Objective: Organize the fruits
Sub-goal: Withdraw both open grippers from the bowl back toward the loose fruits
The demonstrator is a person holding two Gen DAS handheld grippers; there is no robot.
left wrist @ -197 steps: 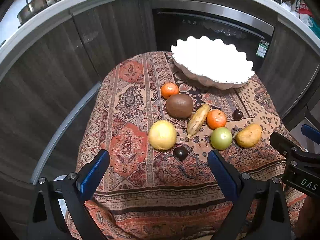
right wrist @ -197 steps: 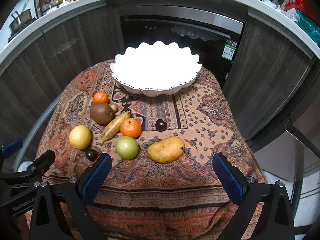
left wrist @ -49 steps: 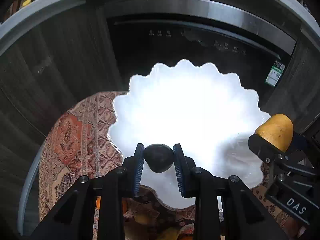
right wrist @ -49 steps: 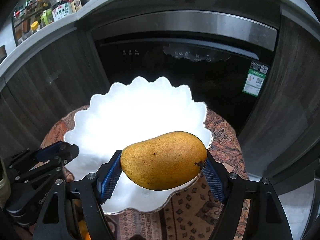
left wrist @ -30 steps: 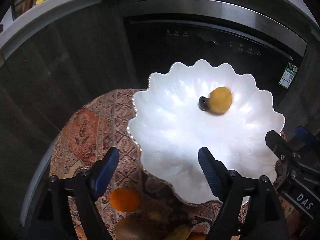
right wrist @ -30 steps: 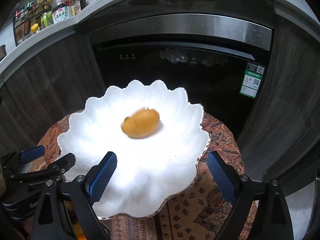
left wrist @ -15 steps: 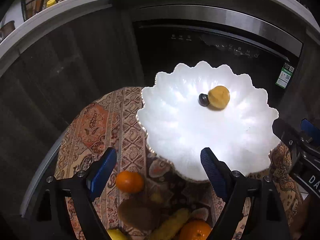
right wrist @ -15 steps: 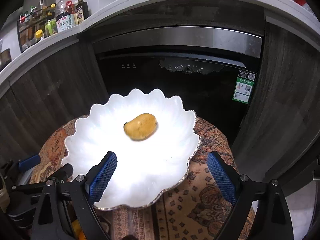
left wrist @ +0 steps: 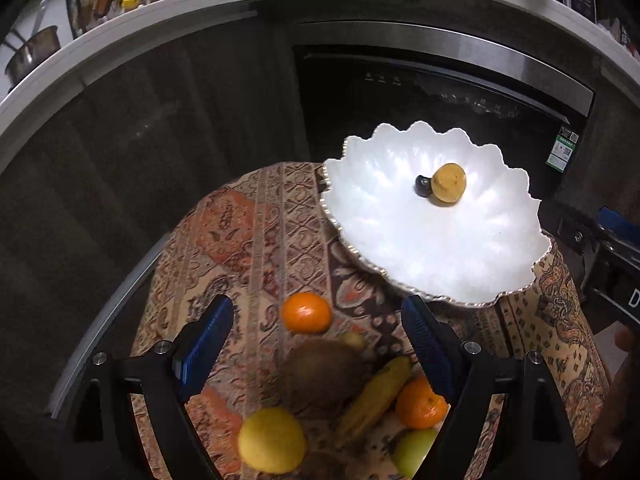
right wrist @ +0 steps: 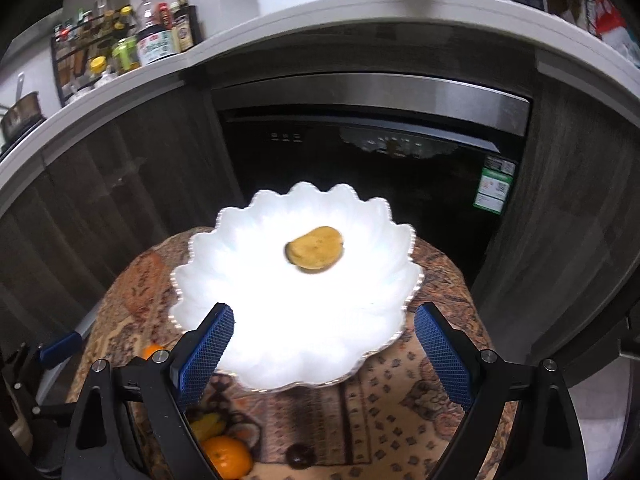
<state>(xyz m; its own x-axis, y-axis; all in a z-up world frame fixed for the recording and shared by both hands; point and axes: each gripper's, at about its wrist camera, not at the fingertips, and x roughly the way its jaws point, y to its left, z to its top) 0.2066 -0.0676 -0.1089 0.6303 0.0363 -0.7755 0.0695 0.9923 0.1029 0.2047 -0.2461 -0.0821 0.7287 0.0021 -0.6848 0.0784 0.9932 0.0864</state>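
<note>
A glossy white scalloped ceramic bowl [left wrist: 420,248] with a thin metallic rim sits at the far edge of a round table draped in a woven, orange-and-brown paisley-patterned cloth [left wrist: 256,240]. Inside the bowl, toward its far side, lies a smooth yellow-orange mango [left wrist: 449,182], touching a small dark round fruit [left wrist: 423,185] on its left; the rest of the bowl's ribbed floor is bare. The left gripper [left wrist: 318,346] hovers with its blue ridged pads spread wide and nothing between them, above the loose fruit on the cloth: a dimpled orange mandarin [left wrist: 306,312], a fuzzy brown oval fruit [left wrist: 323,372], a spotted yellow banana [left wrist: 374,394], a second orange mandarin [left wrist: 420,404], a round yellow citrus fruit [left wrist: 272,445] and a pale green apple [left wrist: 414,454], all clustered close together near the table's front. The right gripper [right wrist: 324,354] is likewise wide apart and holds nothing, over the bowl's near rim. Open cloth lies to the left of the bowl and to its right.
</note>
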